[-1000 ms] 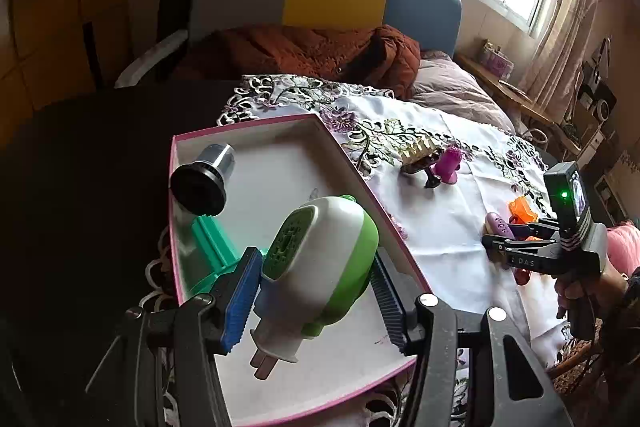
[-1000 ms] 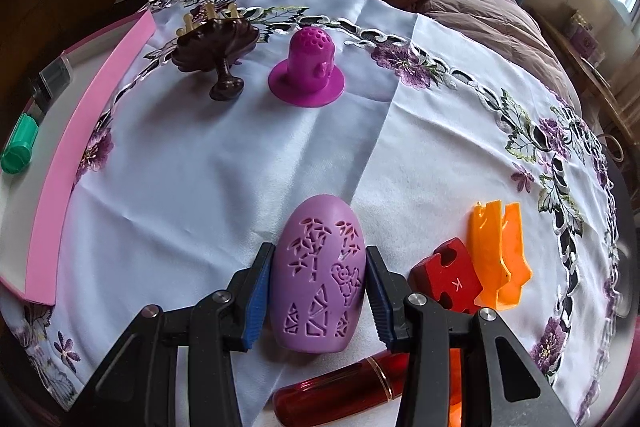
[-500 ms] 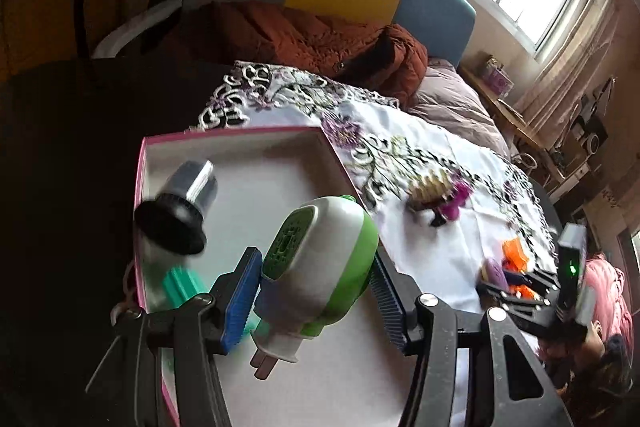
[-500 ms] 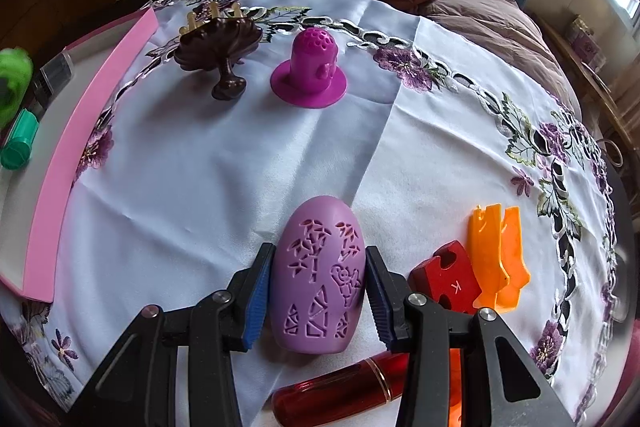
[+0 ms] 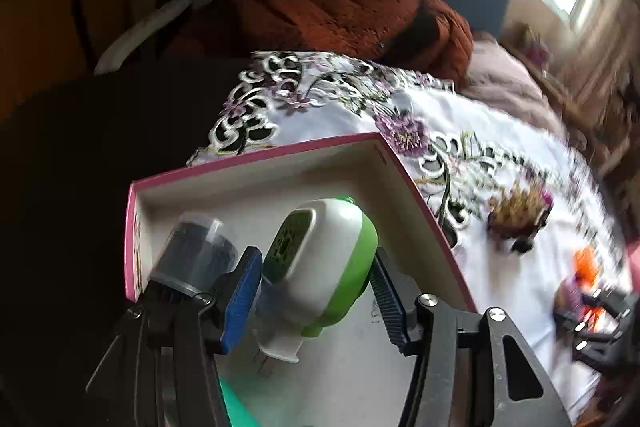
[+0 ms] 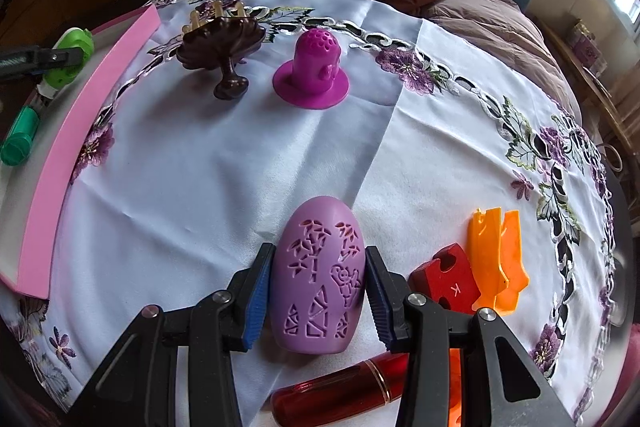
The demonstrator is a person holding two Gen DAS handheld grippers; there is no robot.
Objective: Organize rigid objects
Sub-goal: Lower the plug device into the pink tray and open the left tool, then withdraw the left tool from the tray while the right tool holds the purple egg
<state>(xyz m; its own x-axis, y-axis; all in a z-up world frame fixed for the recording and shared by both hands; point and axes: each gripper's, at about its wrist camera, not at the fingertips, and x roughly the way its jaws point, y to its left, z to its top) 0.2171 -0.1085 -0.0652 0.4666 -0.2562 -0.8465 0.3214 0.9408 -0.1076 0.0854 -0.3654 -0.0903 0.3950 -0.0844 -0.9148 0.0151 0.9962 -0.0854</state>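
My left gripper (image 5: pixel 316 287) is shut on a white-and-green plug-in device (image 5: pixel 328 243) and holds it tilted above the inside of the pink-rimmed box (image 5: pixel 416 187). In the right wrist view that device (image 6: pixel 68 63) shows at the far left over the box's pink wall (image 6: pixel 80 131). My right gripper (image 6: pixel 318 287) points down at the tablecloth, its blue pads pressed on both sides of a purple egg-shaped shell with cut-out patterns (image 6: pixel 320 259). The egg rests on the white embroidered cloth (image 6: pixel 200 187).
In the box lie a grey cylinder with a black cap (image 5: pixel 196 255) and a green tube (image 6: pixel 20 135). On the cloth stand a brown pedestal dish (image 6: pixel 222 43), a magenta hat-shaped piece (image 6: pixel 312 75), a red puzzle block (image 6: pixel 446 283), an orange piece (image 6: pixel 494 259) and a red tube (image 6: pixel 344 391).
My left gripper has carried the plug-in device leftward and lower over the box, so it now shows at the left edge of the right wrist view. The right gripper and egg have stayed put.
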